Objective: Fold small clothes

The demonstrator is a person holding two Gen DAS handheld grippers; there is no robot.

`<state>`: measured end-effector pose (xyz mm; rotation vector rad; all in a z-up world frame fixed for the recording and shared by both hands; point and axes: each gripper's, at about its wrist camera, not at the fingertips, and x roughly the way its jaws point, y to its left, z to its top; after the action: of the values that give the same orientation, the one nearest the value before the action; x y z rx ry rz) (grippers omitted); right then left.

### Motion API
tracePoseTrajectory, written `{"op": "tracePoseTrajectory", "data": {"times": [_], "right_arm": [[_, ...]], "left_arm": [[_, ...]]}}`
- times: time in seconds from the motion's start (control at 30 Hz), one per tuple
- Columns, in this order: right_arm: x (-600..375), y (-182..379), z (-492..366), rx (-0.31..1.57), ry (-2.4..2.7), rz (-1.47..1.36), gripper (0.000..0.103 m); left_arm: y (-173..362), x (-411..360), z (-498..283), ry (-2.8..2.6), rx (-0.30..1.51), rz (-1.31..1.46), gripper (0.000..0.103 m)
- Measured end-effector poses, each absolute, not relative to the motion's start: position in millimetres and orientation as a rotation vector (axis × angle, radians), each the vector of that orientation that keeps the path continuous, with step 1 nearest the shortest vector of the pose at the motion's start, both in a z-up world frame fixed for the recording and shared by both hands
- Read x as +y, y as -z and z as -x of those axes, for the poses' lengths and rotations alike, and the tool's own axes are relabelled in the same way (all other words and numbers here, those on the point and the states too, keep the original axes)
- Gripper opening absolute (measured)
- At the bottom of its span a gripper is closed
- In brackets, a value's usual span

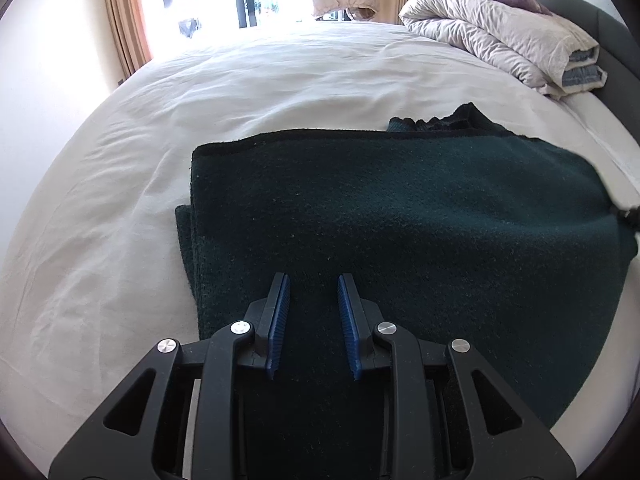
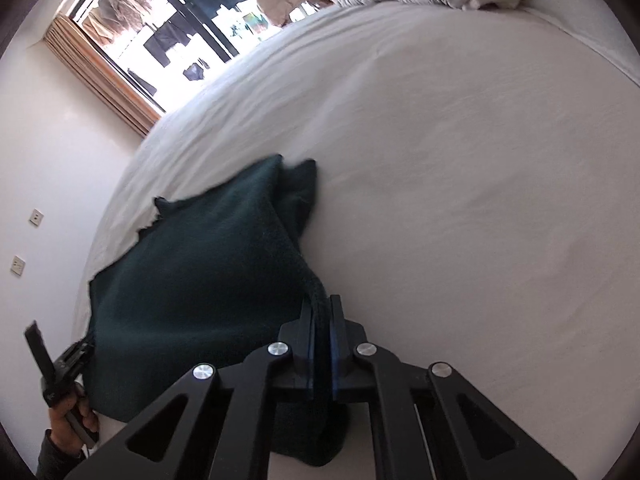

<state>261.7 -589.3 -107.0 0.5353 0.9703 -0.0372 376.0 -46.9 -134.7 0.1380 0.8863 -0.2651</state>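
With the right tool (image 2: 321, 312) clamped on a bunched edge of the dark green knit garment (image 1: 400, 216) and the left tool (image 1: 313, 280) narrowly parted, gripping nothing, lifting could drag the fold askew across the white bed (image 1: 240, 80).

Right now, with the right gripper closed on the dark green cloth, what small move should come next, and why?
Probably close the left gripper on the cloth: its jaws stand apart over the near edge, while the right gripper already pinches a bunched corner. Then both can lift the fold together.
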Motion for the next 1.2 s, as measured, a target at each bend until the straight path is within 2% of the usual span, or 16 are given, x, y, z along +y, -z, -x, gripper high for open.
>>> {"op": "tracePoseTrajectory", "data": {"times": [0.1, 0.17, 0.2, 0.23, 0.33, 0.43, 0.67, 0.77, 0.8, 0.9, 0.97, 1.0, 1.03, 1.1, 1.2], "right_arm": [[-588.7, 111.4, -259.7, 0.944, 0.038, -0.544, 0.007], [-587.8, 104.2, -256.4, 0.946, 0.074, -0.532, 0.027], [-585.5, 94.5, -252.8, 0.939, 0.119, -0.51, 0.046], [-581.5, 83.0, -249.0, 0.916, 0.151, -0.484, 0.051], [-555.6, 48.6, -250.5, 0.829, 0.123, -0.411, 0.051], [-523.6, 38.2, -274.0, 0.815, -0.084, -0.469, 0.051], [-474.5, 97.5, -334.5, 0.968, -0.271, -0.608, 0.05], [-498.0, 102.6, -335.5, 0.911, -0.212, -0.671, 0.047], [-509.7, 102.6, -330.8, 0.892, -0.166, -0.695, 0.045], [-543.6, 100.4, -321.6, 0.847, 0.001, -0.742, 0.026], [-540.7, 89.3, -312.8, 0.83, 0.065, -0.691, 0.035], [-531.8, 80.0, -306.7, 0.808, 0.098, -0.632, 0.051], [-522.2, 72.3, -301.4, 0.782, 0.094, -0.6, 0.061], [-503.6, 62.6, -291.0, 0.718, -0.006, -0.627, 0.068], [-462.1, 60.2, -288.5, 0.705, -0.214, -0.666, 0.069]], "left_arm": [[136.0, -41.8, -379.4, 0.278, 0.894, -0.102, 0.025], [135.7, -40.8, -380.4, 0.283, 0.897, -0.095, 0.025], [135.5, -40.4, -380.1, 0.284, 0.897, -0.093, 0.025], [135.7, -40.1, -380.1, 0.284, 0.898, -0.09, 0.025], [135.6, -41.3, -379.7, 0.28, 0.896, -0.089, 0.025], [135.5, -41.6, -379.1, 0.279, 0.894, -0.085, 0.025], [136.0, -41.0, -379.2, 0.281, 0.891, -0.082, 0.025], [136.5, -41.7, -378.9, 0.28, 0.889, -0.084, 0.025], [136.7, -41.8, -378.5, 0.279, 0.887, -0.085, 0.025], [137.2, -42.2, -378.2, 0.278, 0.886, -0.088, 0.025], [136.9, -41.5, -377.8, 0.277, 0.884, -0.088, 0.025], [136.0, -40.5, -376.6, 0.276, 0.883, -0.083, 0.025], [134.0, -38.3, -374.6, 0.273, 0.884, -0.069, 0.025], [127.2, -31.7, -366.9, 0.265, 0.885, -0.028, 0.025], [109.8, -11.2, -339.5, 0.228, 0.823, 0.085, 0.026]]}}
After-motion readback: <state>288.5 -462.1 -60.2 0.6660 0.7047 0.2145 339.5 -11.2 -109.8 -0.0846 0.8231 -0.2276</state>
